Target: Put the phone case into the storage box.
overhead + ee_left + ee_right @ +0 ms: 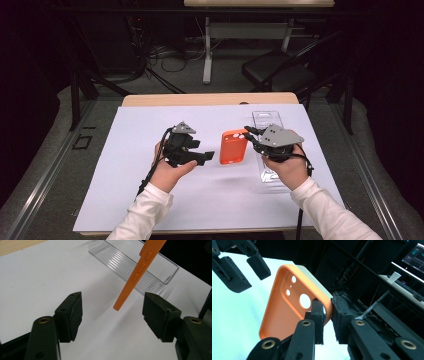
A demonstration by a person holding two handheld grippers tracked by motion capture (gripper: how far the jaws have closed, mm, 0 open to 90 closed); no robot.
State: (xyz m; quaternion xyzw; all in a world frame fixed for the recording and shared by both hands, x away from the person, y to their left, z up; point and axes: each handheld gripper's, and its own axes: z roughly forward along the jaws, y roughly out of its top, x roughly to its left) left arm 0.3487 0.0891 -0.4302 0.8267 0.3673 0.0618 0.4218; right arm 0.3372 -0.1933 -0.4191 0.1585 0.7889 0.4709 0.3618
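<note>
We can read no words, labels, brand names or numbers anywhere here; the screen point(412, 253) at the far right is too blurred to make out

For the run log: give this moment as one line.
right gripper: shut on orange phone case | left gripper: open, empty | clear tray: on table

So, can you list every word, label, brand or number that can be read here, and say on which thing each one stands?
None can be read.
Orange phone case: no lettering, just holes and side buttons.
Clear tray: no print to be seen.
Monitor: its on-screen text is too small and blurred to read.
</note>
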